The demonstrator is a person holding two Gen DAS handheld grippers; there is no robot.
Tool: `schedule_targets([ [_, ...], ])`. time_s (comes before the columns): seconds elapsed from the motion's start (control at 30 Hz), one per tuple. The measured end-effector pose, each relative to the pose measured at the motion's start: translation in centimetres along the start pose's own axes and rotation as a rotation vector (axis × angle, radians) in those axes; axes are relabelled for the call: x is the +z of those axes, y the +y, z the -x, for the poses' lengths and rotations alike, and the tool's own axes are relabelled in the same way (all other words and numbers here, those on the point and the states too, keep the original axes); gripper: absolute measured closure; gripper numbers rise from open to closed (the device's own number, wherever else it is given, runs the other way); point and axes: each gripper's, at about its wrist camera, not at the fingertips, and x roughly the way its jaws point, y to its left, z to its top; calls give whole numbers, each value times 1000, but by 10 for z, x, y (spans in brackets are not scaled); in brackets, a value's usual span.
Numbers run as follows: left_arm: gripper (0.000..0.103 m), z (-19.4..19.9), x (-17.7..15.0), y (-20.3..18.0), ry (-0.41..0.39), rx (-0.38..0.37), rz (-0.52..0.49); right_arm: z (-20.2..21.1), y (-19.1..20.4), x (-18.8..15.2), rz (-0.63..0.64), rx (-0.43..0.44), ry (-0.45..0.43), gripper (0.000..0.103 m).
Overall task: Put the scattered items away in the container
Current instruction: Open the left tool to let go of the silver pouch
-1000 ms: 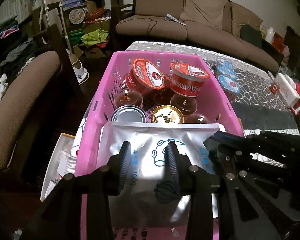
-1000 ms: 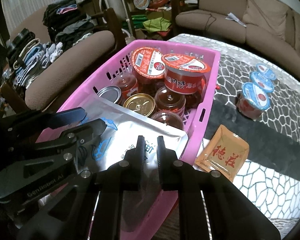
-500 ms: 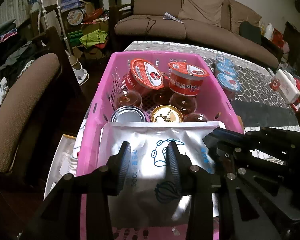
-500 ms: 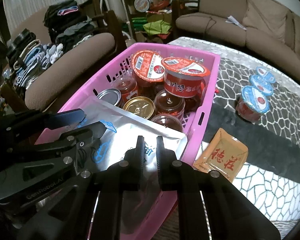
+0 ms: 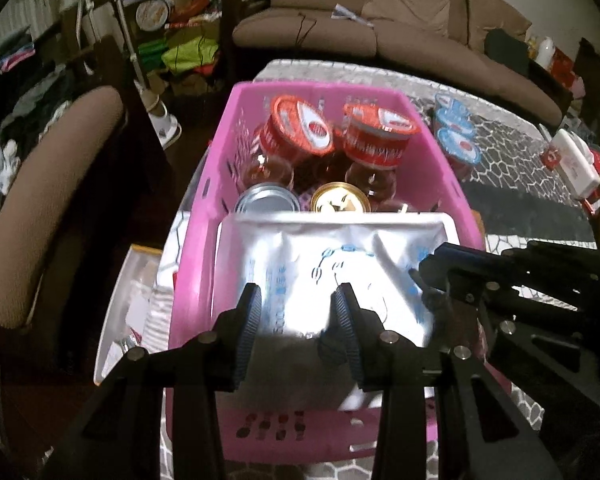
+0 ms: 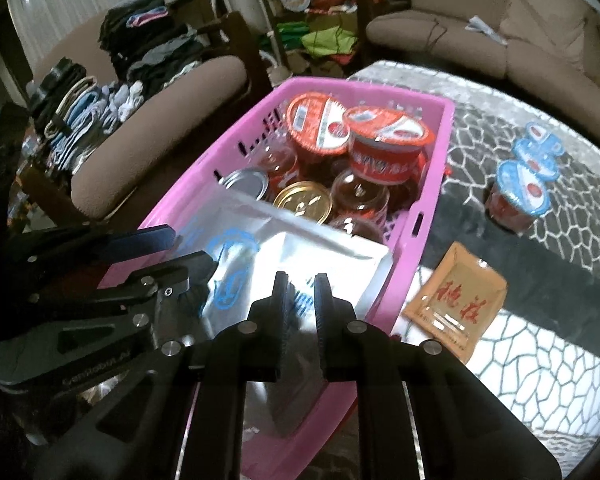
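Crinkled silver foil pouch (image 5: 340, 256) in perforated pink plastic basket (image 5: 204, 216), left tongs (image 5: 296, 300) wide above it, right tongs (image 6: 302, 296) narrowly parted

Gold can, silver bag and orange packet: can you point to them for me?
Gold can (image 6: 302, 200), right wrist view, on its round lid.
Silver bag (image 5: 340, 252), left wrist view, on its printed front.
Orange packet (image 6: 458, 300), right wrist view, on its red writing.

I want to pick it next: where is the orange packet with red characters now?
In the right wrist view, the orange packet lies flat on the table, just right of the pink basket, nearer than the blue-lidded cups.
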Motion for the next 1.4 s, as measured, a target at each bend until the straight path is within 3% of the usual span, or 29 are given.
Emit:
schedule_targets([
  [0.27,62,-1,-4,5,54,-16,27,1,16,-9,57,37,63,90],
  [0.4,55,-3,-5,5,74,-13,31,0,23,-11,85,13,86,90],
  [0.57,46,-5,-2,4,88,2,26,-4,16,-9,27,13,109,90],
  [0.83,29,-13,6,12,95,9,39,-9,12,-2,7,-19,95,90],
  [1.07,30,-12,12,8,45,52,11,-12,3,5,-22,-46,43,90],
  [1.4,30,-1,16,4,31,79,-33,-11,-2,13,-50,-63,47,84],
])
